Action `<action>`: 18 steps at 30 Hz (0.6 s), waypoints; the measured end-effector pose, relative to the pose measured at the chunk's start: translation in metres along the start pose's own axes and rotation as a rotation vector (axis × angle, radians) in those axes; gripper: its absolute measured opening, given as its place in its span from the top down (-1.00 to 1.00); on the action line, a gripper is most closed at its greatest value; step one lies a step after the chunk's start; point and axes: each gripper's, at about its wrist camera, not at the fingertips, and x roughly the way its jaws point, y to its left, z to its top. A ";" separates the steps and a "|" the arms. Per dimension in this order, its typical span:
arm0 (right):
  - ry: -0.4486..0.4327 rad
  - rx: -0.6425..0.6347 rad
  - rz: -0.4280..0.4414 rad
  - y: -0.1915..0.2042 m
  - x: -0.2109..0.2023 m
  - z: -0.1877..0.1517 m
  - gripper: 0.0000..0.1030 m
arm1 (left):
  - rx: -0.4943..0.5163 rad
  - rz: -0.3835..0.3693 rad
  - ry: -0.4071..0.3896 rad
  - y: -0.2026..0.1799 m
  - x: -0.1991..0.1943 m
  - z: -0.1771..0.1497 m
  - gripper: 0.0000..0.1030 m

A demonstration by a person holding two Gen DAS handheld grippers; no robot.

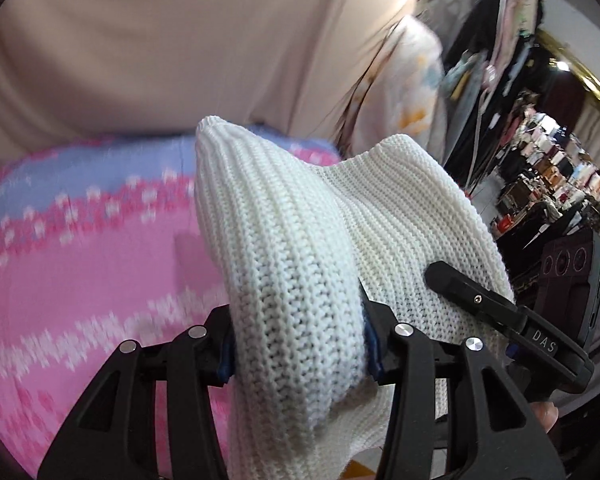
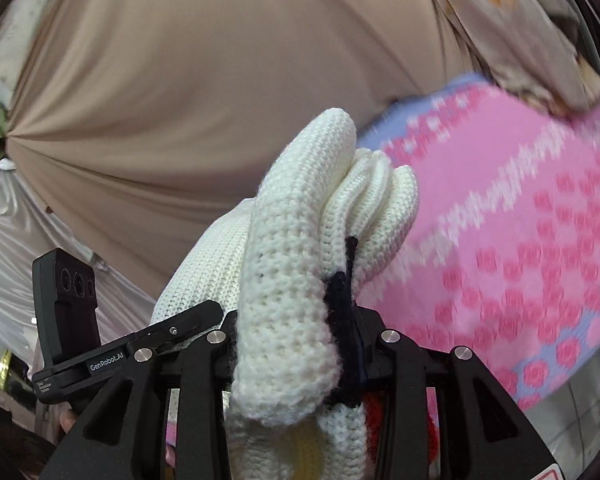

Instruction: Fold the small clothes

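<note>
The white knit garment [image 1: 284,264] is bunched thick between the pads of the left gripper [image 1: 298,344], jaws clamped on it part-way shut; another bunched part [image 2: 296,280], edged with dark yarn, is pinched likewise in the right gripper [image 2: 292,344]. Beyond both grippers lie a pink patterned knit [image 1: 80,264] and a beige cloth [image 1: 140,48]. This looks like the lift-and-spread step; next, the hands likely must draw apart to stretch the garment flat before laying it down.

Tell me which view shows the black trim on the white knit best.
Right wrist: the black trim runs along the white knit beside the right claw. Left wrist shows only plain white knit; no trim is visible.
</note>
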 end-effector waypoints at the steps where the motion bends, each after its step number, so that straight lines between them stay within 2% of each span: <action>1: -0.028 -0.028 0.009 0.012 -0.006 0.008 0.32 | 0.022 -0.003 -0.047 -0.003 -0.016 0.012 0.11; 6: -0.200 -0.208 0.098 0.083 -0.041 0.054 0.31 | 0.128 0.009 -0.268 -0.009 -0.098 0.059 0.09; 11: -0.345 -0.375 0.228 0.163 -0.061 0.089 0.31 | 0.164 0.038 -0.424 0.009 -0.171 0.091 0.07; 15: -0.391 -0.449 0.321 0.214 -0.056 0.101 0.29 | 0.174 0.094 -0.472 0.039 -0.199 0.103 0.02; 18: -0.377 -0.462 0.352 0.236 -0.034 0.106 0.27 | 0.140 0.142 -0.442 0.076 -0.189 0.101 -0.04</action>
